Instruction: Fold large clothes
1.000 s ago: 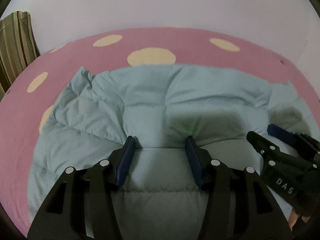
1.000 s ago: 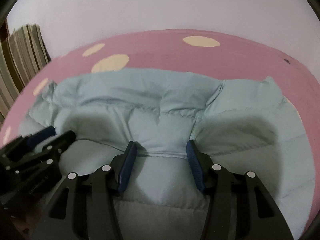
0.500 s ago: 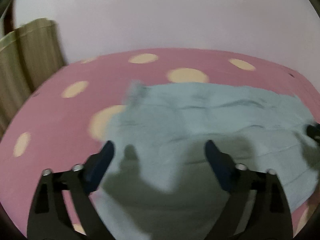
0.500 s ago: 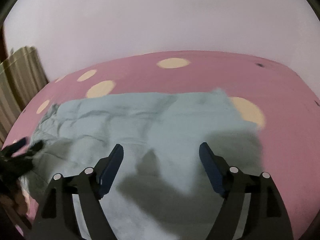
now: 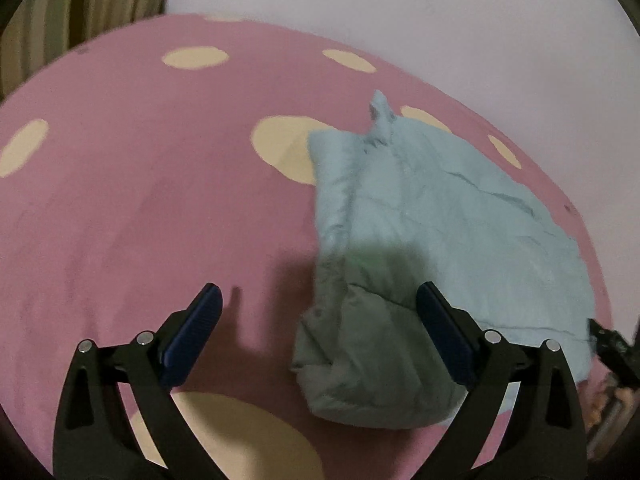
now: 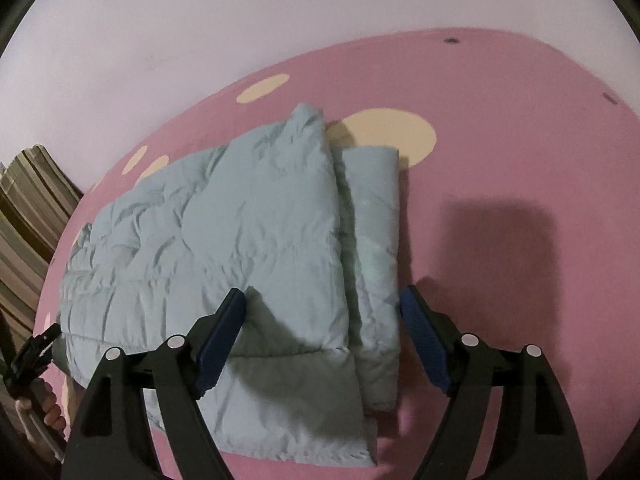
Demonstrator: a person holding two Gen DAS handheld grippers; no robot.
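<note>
Both grippers spread wide, holding nothing (jaws opened within the last second): left gripper [image 5: 318, 300], right gripper [image 6: 322, 304] above folded jacket [image 6: 240, 240] on bedsheet [image 6: 500, 160].

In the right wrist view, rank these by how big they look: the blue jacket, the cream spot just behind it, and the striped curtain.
1. Blue jacket
2. Striped curtain, cut off by the frame's edge
3. Cream spot, partly hidden and farther away, so its true rank is unsure

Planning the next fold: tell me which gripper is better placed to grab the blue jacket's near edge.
Probably the right gripper: its open fingers straddle the folded light-blue jacket near its front edge. The left gripper, also open, hangs mostly over the pink spotted cover, with only the jacket's end between its fingers.
</note>
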